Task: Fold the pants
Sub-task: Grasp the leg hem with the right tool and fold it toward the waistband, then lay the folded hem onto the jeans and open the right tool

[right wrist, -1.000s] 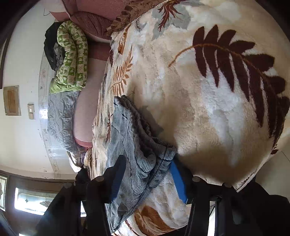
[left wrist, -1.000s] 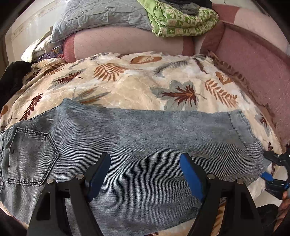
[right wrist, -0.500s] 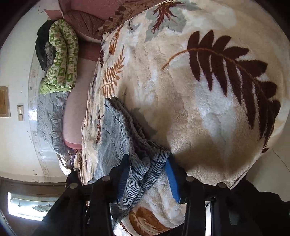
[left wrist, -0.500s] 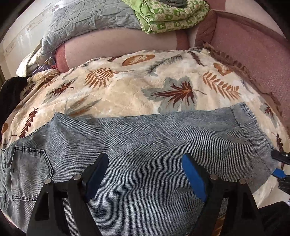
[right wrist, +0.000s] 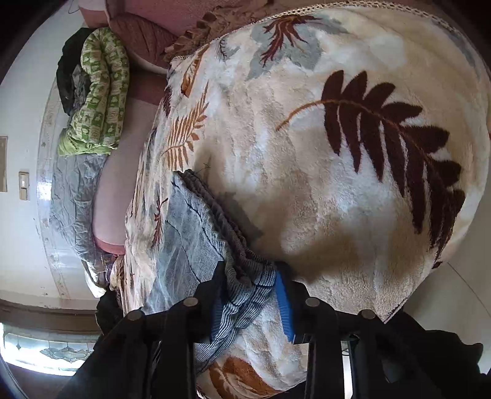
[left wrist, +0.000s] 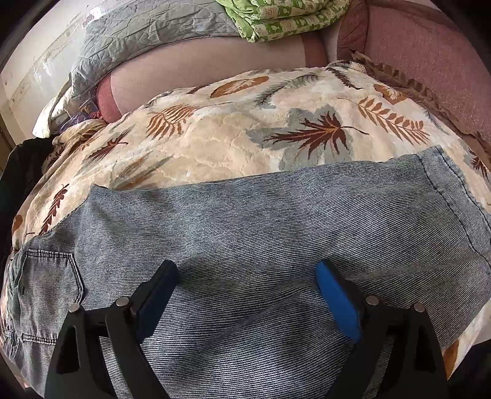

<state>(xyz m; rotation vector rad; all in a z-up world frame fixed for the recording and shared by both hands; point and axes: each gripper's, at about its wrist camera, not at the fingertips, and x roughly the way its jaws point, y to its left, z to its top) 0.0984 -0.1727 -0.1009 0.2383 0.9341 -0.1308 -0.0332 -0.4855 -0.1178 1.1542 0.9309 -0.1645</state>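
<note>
Denim pants (left wrist: 276,221) lie flat across the leaf-print blanket (left wrist: 233,147), back pocket (left wrist: 46,282) to the left in my left view, hem to the right. My left gripper (left wrist: 247,276) hangs over the middle of the leg, jaws spread wide and just opened further, nothing between them; I cannot tell whether the tips touch the cloth. My right gripper (right wrist: 250,294) sits at the hem end, jaws just closed in, blue pads pinching the bunched hem (right wrist: 245,285). Green quilt (left wrist: 285,18) lies well beyond.
</note>
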